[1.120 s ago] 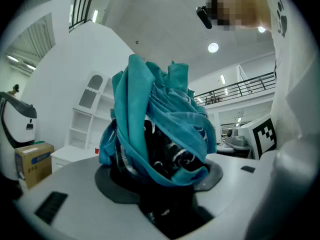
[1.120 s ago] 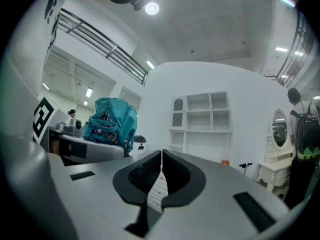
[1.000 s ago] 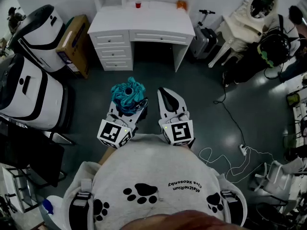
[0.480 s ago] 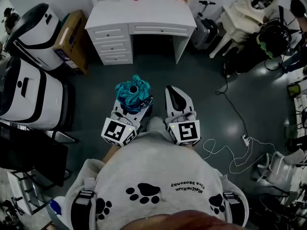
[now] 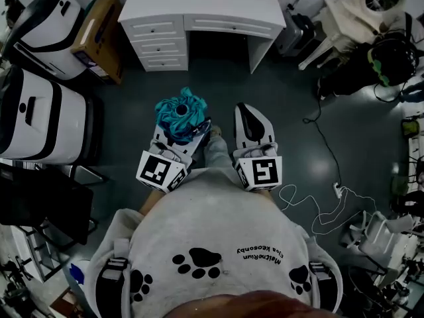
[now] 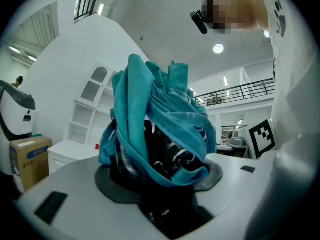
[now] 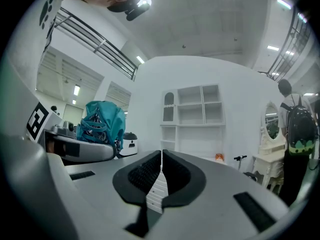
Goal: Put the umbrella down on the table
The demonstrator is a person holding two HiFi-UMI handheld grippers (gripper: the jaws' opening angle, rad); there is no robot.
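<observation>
Now the left gripper (image 5: 179, 132) holds the umbrella (image 5: 179, 114) out in front of the person. Its two fingers are closed on the dark lower part of the umbrella (image 6: 159, 134), and the blue-green cloth bunches up above and around them. The umbrella is up in the air over the dark floor (image 5: 199, 91), well apart from the white table (image 5: 205, 5). The right gripper (image 5: 250, 115) is just beside it, and its fingers are pressed together with nothing between them (image 7: 161, 176). The table has drawers and stands against the wall, with a small orange thing (image 7: 219, 157) on top. Floor lies between the grippers and the table. Big white machines (image 5: 40, 111) and a brown cardboard box (image 5: 99, 38) stand to the left. White cables (image 5: 318, 211) curl on the floor to the right. The person's light shirt has black paw prints (image 5: 195, 262) and a line of writing (image 5: 260, 254) that is upside down and too small to read.
</observation>
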